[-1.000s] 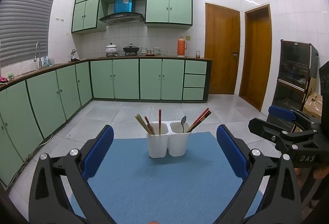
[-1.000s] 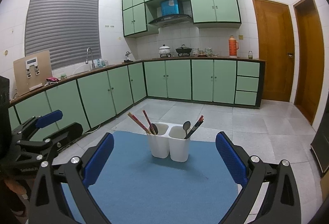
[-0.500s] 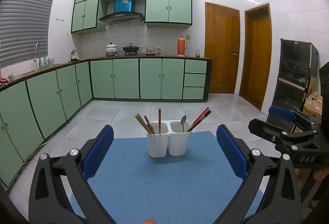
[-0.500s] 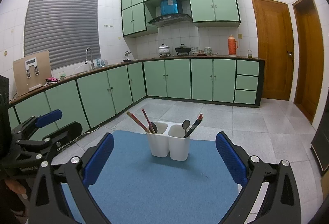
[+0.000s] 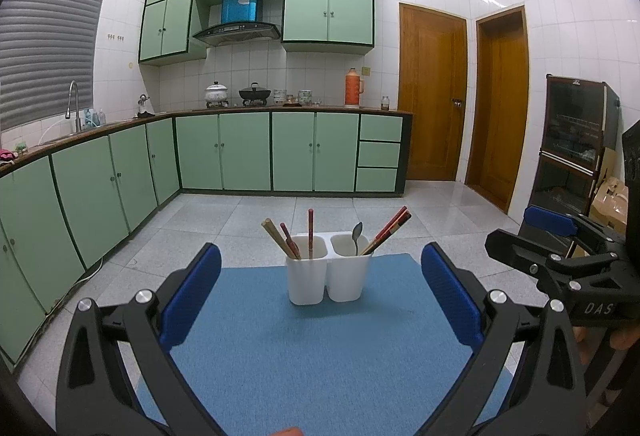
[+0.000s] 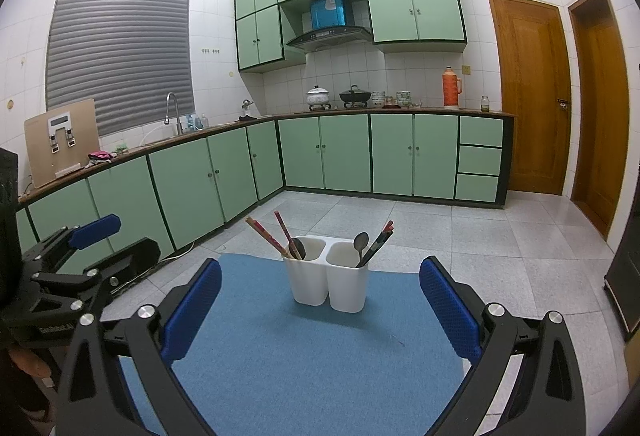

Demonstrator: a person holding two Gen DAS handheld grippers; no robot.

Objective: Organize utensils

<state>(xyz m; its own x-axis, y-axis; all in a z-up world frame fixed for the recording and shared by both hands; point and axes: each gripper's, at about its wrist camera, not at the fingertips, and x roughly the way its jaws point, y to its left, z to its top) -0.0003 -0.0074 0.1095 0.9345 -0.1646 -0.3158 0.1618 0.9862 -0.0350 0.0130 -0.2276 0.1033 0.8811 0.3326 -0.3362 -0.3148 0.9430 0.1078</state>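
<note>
A white two-compartment utensil holder stands near the far edge of a blue mat. Its left cup holds chopsticks and a dark spoon. Its right cup holds a metal spoon and red-black chopsticks. The holder also shows in the right wrist view. My left gripper is open and empty, well short of the holder. My right gripper is open and empty, also short of it. Each gripper shows at the edge of the other's view.
The mat covers a small table over a grey tiled floor. Green kitchen cabinets run along the left and back. Two wooden doors and a dark cabinet stand to the right.
</note>
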